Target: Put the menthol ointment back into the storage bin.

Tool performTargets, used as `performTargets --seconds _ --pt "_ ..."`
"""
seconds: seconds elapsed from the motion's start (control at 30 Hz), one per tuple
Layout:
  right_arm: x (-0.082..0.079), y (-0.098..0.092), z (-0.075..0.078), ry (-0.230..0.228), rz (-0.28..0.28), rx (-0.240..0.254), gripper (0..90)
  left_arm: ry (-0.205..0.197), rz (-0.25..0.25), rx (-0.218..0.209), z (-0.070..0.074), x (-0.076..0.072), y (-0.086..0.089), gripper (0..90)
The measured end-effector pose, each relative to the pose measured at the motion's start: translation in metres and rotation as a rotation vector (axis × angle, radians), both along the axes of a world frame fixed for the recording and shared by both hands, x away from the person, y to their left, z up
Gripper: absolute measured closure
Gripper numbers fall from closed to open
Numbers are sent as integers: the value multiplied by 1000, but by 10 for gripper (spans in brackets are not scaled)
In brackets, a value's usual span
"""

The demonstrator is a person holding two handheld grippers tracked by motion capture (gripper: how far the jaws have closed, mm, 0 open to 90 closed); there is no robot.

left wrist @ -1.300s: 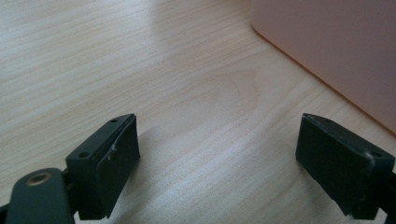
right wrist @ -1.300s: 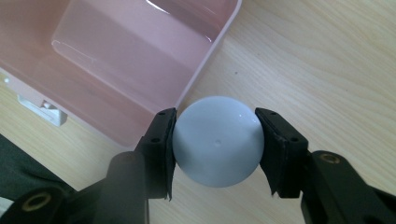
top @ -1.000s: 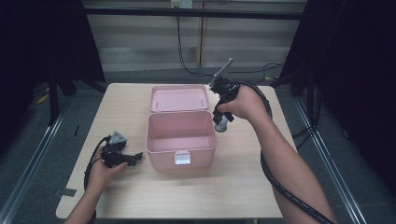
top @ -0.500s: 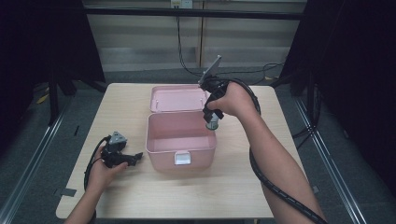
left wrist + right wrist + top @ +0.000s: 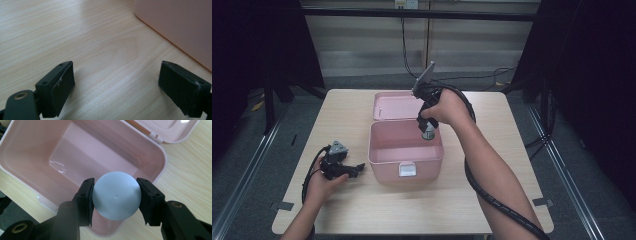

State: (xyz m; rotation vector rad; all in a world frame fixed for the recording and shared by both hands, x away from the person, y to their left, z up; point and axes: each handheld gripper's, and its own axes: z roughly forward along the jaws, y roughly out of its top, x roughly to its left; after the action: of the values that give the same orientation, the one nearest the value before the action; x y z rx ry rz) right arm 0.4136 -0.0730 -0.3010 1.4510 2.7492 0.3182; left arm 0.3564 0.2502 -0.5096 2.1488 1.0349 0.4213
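wooden table (image 5: 362, 210), pink storage box (image 5: 406, 148) open at centre with its lid (image 5: 394, 106) laid back; ball on its way in.

right gripper (image 5: 115, 195) is clamped on a pale blue ball (image 5: 116, 194), held above the box's back right corner, over the rim and not yet inside. box interior looks bare. left gripper (image 5: 354, 169) rests on the table just beside the box's left wall, jaws wide apart, nothing between them. pick looks done; left to do: lower, release, probably close the lid.
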Motion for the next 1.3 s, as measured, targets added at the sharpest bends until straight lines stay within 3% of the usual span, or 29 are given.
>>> performTargets --seconds 0.77,1.3 --pt "16 24 -35 21 -47 -13 509 -1 7 -9 0 0 -1 129" --pt "28 23 -64 28 -99 -22 508 2 5 -10 0 0 0 129"
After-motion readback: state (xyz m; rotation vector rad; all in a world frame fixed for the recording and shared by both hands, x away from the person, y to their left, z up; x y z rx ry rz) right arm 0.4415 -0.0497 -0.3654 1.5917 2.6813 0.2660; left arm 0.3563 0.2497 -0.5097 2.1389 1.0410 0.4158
